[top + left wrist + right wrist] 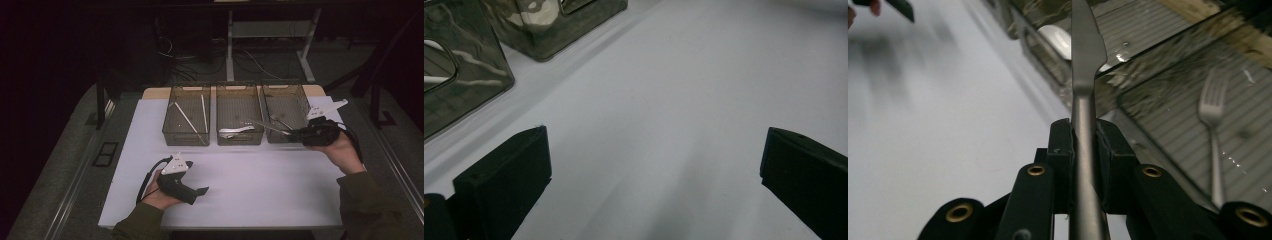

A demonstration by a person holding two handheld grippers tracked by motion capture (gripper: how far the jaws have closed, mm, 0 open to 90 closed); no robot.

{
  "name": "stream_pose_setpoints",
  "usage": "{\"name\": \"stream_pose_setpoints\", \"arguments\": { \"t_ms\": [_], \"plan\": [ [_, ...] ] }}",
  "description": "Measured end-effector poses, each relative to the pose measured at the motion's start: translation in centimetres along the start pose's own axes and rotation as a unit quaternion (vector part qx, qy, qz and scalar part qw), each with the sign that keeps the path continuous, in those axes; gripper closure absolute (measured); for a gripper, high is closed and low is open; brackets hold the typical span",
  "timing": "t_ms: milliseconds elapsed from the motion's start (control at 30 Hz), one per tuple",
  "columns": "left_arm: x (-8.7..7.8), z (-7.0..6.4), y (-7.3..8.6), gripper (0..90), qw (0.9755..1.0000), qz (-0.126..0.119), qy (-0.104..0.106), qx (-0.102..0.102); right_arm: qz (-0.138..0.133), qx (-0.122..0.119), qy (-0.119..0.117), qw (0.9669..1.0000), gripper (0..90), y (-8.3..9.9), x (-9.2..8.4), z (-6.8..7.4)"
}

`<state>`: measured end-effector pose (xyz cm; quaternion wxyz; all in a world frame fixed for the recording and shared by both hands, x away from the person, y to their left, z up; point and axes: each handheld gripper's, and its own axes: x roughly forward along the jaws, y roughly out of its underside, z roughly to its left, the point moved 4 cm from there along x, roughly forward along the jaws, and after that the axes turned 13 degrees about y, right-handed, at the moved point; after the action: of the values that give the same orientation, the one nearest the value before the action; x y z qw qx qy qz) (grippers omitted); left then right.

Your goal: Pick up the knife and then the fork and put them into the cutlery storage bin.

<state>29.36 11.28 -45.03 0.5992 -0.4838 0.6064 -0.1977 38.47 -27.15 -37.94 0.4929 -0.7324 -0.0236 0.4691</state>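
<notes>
My right gripper is shut on the handle of a metal table knife, with the blade pointing left over the front of the right clear bin. In the right gripper view the pads clamp the knife just below its blade. A metal fork lies inside that bin. My left gripper rests low on the white table mat at the front left. It is open, and in the left gripper view nothing lies between its jaws.
Three clear bins stand in a row at the back of the mat. The left bin holds chopsticks, and the middle bin holds a white spoon. Two bins stand ahead-left of the left gripper. Dark floor surrounds the table.
</notes>
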Motion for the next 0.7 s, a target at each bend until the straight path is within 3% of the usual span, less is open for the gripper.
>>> {"name": "stream_pose_setpoints", "arguments": {
  "t_ms": [200, 300, 600, 700],
  "plan": [
    [0.0, 0.1, 0.0, 0.0, 1.0, -0.001, -0.003, 0.0, -0.002, 0.033, 0.033, 0.9989, 78.4, -1.0, -0.5, -2.7],
    [0.0, 0.2, 0.1, 0.0, 0.9998, 0.011, -0.009, 0.01, 0.001, 0.054, 0.052, 0.9972, 78.5, -1.4, -0.6, -4.1],
    [0.0, 0.1, 0.2, 0.0, 0.9998, 0.013, -0.007, 0.016, 0.025, 0.107, 0.11, 0.9879, 78.4, -1.7, 0.6, -7.2],
    [0.1, 0.1, 0.2, 0.0, 0.9997, 0.016, -0.01, 0.017, 0.035, 0.122, 0.116, 0.9852, 78.4, -1.7, 1.2, -7.9]
  ]
}}
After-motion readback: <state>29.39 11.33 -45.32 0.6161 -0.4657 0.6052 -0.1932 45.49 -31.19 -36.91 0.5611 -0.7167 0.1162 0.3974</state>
